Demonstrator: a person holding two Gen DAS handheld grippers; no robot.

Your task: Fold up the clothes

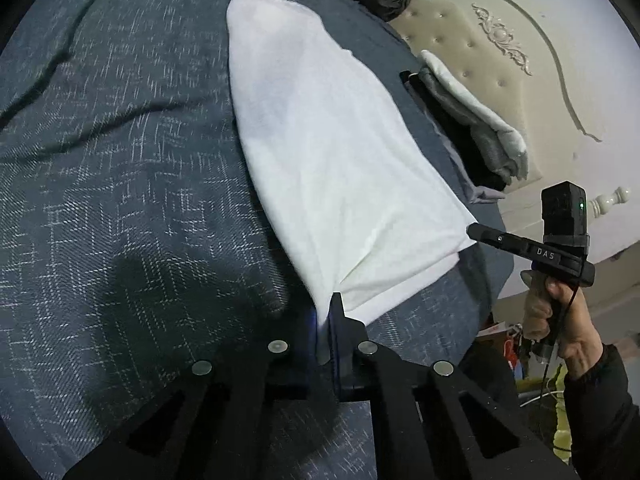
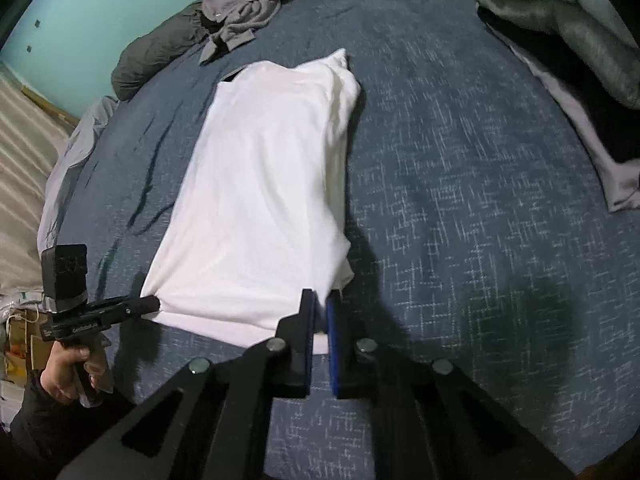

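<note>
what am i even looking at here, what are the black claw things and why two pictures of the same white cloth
No robot here: a person holds a handheld gripper in each hand, each with a camera looking along its two fingers. One picture is from the left gripper, the other from the right gripper, so each also sees the other from the side. A white garment, already folded narrow, lies on a blue bedspread. Both grippers are shut on its near corners. A folded stack of clothes sits by the headboard, and a loose grey garment farther off.
</note>
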